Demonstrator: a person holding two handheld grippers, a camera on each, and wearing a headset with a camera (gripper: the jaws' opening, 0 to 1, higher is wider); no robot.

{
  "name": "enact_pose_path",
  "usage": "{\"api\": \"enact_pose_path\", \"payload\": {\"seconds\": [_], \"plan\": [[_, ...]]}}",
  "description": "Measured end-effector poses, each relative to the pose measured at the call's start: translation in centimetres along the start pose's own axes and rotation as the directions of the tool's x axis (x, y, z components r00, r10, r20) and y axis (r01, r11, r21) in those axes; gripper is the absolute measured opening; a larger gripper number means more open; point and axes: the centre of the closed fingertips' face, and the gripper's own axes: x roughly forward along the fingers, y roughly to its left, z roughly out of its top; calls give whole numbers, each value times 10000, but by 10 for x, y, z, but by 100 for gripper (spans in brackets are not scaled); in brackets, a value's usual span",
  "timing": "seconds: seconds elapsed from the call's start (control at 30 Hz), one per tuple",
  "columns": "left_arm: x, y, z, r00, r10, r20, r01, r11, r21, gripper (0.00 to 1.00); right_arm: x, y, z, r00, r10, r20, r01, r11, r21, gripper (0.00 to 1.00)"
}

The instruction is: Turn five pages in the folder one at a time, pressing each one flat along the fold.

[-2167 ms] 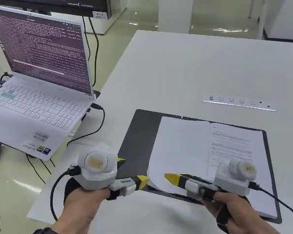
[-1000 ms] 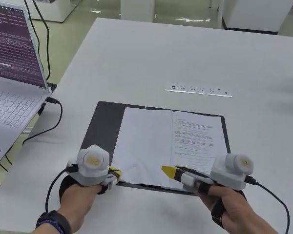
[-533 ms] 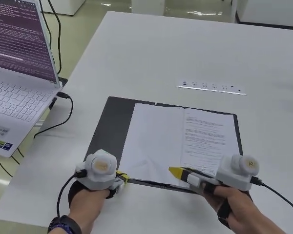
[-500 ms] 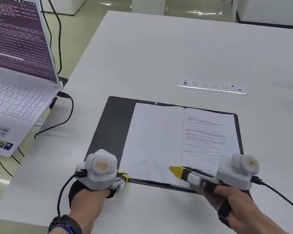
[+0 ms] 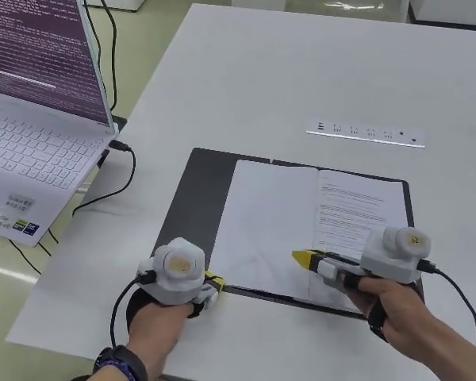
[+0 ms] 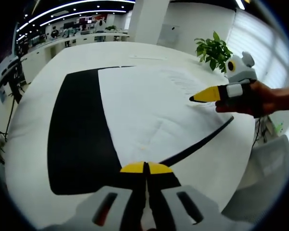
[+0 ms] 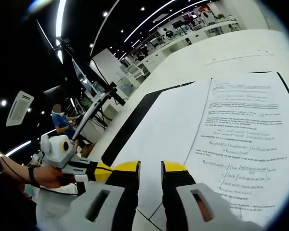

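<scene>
At the far left an open white laptop (image 5: 40, 135) with a text-filled screen sits off the table's edge, and its black cable (image 5: 115, 186) loops down just beside the work without reaching it. The left gripper (image 5: 214, 282), its yellow-tipped jaws pressed together on nothing, rests at the near left corner of the black folder (image 5: 194, 210). In the left gripper view (image 6: 145, 168) the tips lie right at the near rim of the dark cover, probably to pin the folder so it does not slide while a page is worked, though real contact cannot be confirmed. The folder lies open and flat on the white table (image 5: 301, 63), near the front edge. A blank white page (image 5: 266, 222), faintly creased, lies on the left side of the fold (image 5: 316, 226). The right gripper (image 5: 305, 257) points leftward with its tip over the lower end of that fold. In its own view (image 7: 150, 168) the jaws stand a narrow gap apart and hold nothing, which suggests it is placed to press the sheet down along the crease. The printed page (image 5: 361, 214) on the right is the likely next one to turn. Beyond the folder a grey socket strip (image 5: 365, 132) is set into the table, well apart, and nothing blocks the pages' swing.
</scene>
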Motion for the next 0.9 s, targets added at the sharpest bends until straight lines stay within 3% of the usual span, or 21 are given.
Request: {"api": "enact_pose_path", "payload": {"seconds": [0.33,0.43,0.63,0.9], "plan": [[0,0,0,9999,39,-135,-39,10000,-17,0,8,-28,14,9986,-361,376,355,9992,158,5],[1,0,0,9998,79,-167,-79,10000,-16,0,11,-40,12,9975,-689,123,696,9957,-616,1],[1,0,0,9996,122,-243,-123,9999,-21,0,12,-38,15,9992,-191,345,206,9989,-426,0],[2,0,0,9996,158,-238,-158,9999,1,0,16,-31,25,9971,-112,748,138,9993,-345,0]]}}
